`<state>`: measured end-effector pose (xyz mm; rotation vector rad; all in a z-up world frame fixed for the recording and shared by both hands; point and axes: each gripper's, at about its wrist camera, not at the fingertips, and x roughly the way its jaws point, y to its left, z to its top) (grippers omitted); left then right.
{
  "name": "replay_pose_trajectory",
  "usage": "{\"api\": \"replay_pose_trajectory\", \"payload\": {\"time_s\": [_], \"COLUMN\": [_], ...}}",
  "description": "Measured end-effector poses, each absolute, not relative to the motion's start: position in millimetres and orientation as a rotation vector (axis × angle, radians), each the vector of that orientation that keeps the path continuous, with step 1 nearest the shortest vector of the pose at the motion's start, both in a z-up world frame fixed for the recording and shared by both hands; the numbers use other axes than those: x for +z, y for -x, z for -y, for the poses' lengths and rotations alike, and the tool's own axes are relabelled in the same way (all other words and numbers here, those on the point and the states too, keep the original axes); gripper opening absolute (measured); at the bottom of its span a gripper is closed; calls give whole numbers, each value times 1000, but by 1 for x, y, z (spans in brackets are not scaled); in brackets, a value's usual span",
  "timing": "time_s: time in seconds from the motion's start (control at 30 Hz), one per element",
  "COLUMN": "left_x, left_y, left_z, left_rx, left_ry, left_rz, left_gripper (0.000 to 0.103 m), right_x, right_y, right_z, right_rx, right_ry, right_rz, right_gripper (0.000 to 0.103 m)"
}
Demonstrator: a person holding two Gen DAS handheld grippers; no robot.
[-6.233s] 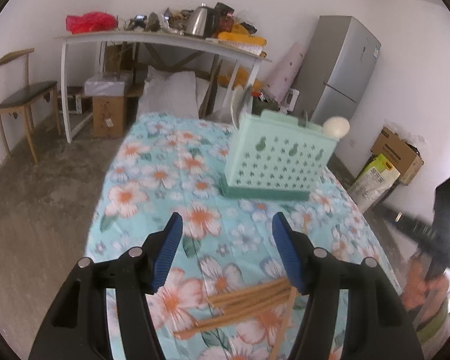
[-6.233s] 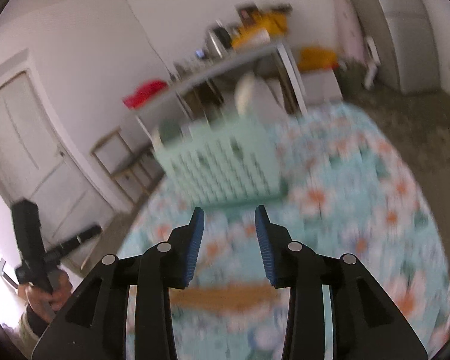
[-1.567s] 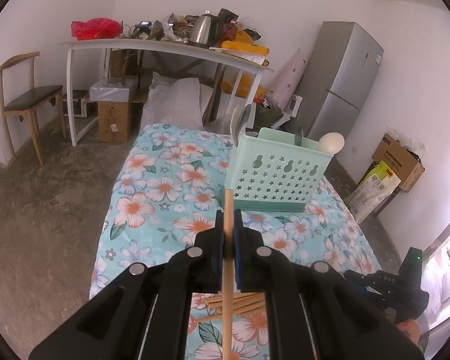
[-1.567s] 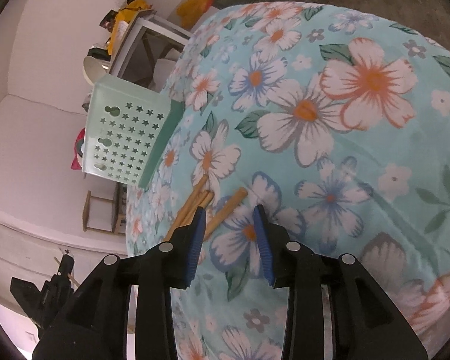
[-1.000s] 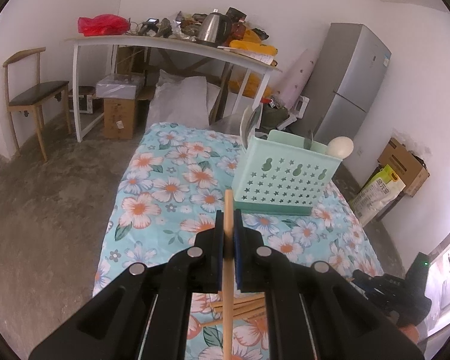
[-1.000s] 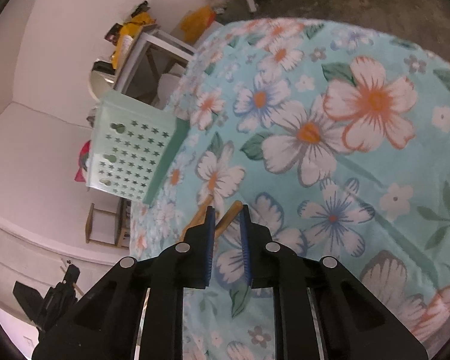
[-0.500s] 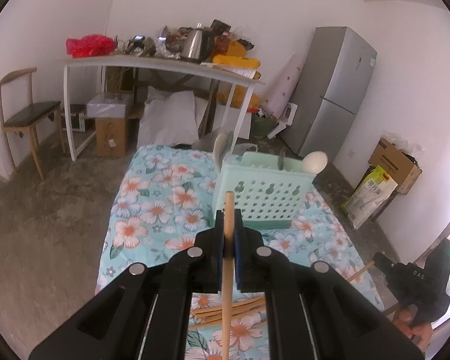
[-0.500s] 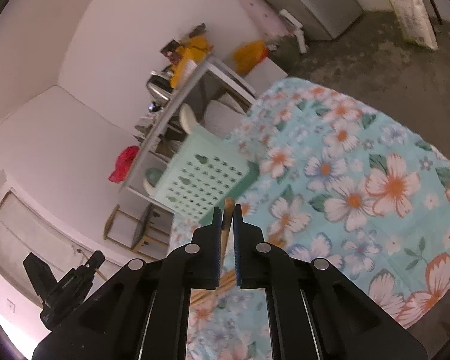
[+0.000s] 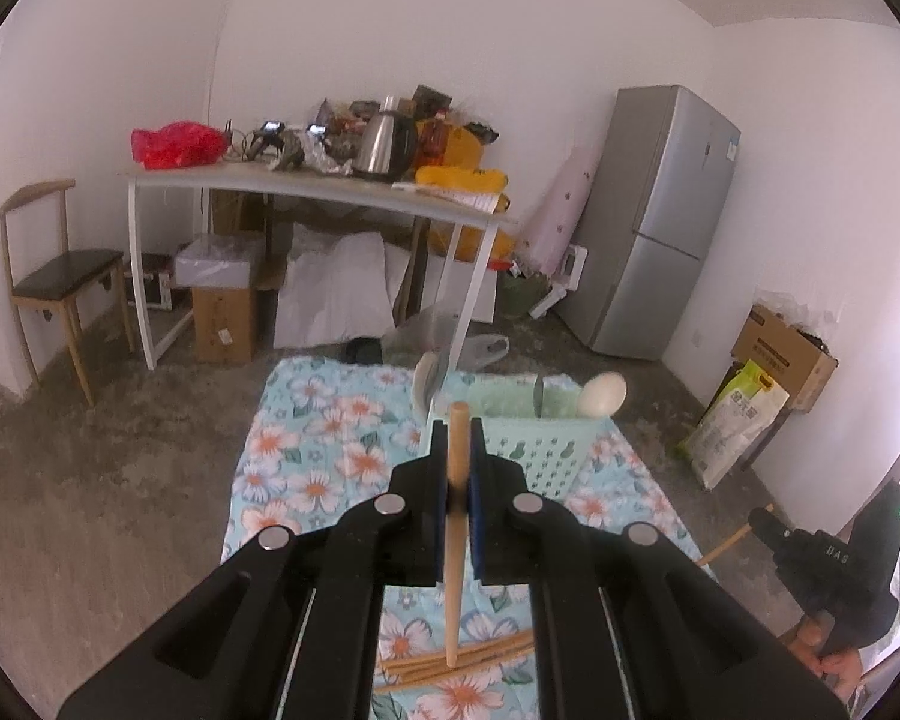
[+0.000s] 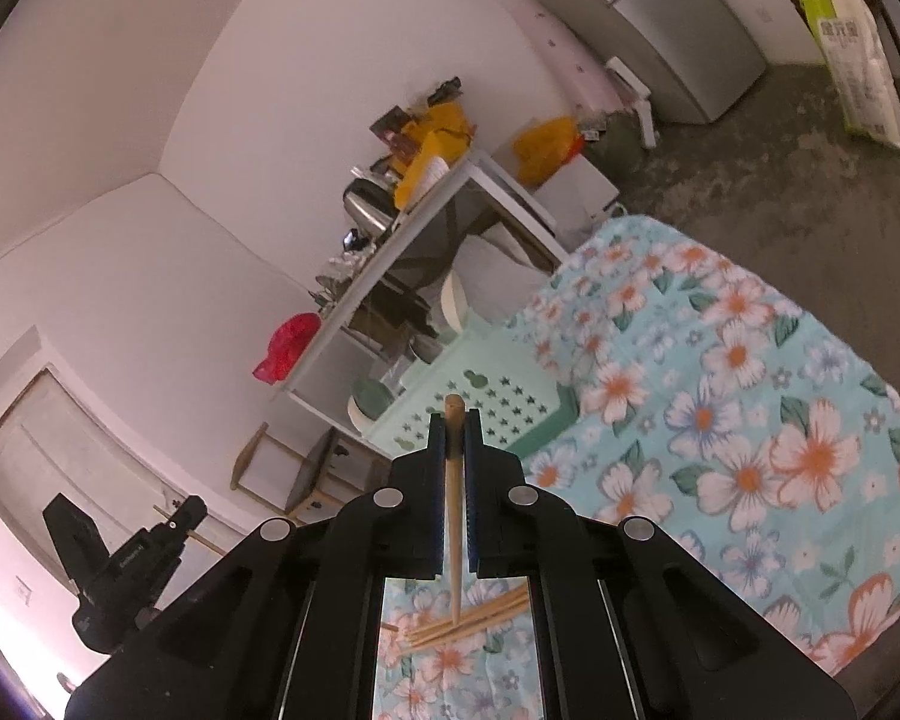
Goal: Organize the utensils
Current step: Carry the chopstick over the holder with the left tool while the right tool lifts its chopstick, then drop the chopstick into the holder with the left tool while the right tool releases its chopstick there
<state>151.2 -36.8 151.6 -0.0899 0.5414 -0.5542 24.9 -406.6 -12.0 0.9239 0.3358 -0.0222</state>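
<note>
in the left wrist view, far left, we see a wooden chair (image 9: 54, 276) against the wall, then a white table (image 9: 306, 192) piled with a red bag (image 9: 174, 144), a steel kettle (image 9: 387, 144) and yellow packets. lower, in the middle, our left gripper (image 9: 459, 450) has its blue pads pressed tight on one wooden chopstick (image 9: 456, 540), which stands nearly upright between them, its blunt top poking above the pads and its thin end hanging over the flowered cloth (image 9: 306, 456). under that end lies a loose bundle of chopsticks (image 9: 462, 657) on the cloth. just behind the pads stands the mint green basket (image 9: 546, 450) with star-shaped holes, a white ladle (image 9: 603, 394) and a dark handle sticking out of it. further right is a grey fridge (image 9: 660, 222), then a cardboard box and a sack on the floor. at the lower right edge a hand (image 9: 828, 660) grips our right gripper (image 9: 762, 522), a chopstick jutting out of its tip.

in the right wrist view the picture is tilted. at the lower left the left gripper (image 10: 192, 507) shows, a thin stick across its tip. in the middle the right gripper's pads are pinched on a second chopstick (image 10: 455, 510), having just finished closing on it; it runs upright between them, well above the bundle on the cloth. the basket sits just beyond the pads, and the flowered cloth fills the right side.
</note>
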Motion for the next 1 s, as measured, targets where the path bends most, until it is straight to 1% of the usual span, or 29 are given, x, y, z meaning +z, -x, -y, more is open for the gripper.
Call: {"api": "replay_pose_trajectory", "payload": {"time_s": [0.3,0.5,0.67,0.83,1.0], "left_x": [186,228,253,249,227], "left_y": [-164,-174,-200,-231,-265], "left_z": [50,77,102,133,157], "left_rx": [-571,-605,-620,-587,-569], "left_ry": [109,136,167,146,148], "left_rz": [-454,-307,-243,-223,-272], "left_gripper": [5,5,5,5,5], "right_x": [-4,-2,-1,1,-5], "right_y": [-23,-29,-34,-41,-49], "right_z": [420,431,433,441,451], "right_rx": [-46,-52,-53,-59,-60], "right_ry": [-907,-907,-906,-902,-911], "right_rz": [-308,-297,-297,-288,-291], "right_gripper": [4,4,4,4,4]}}
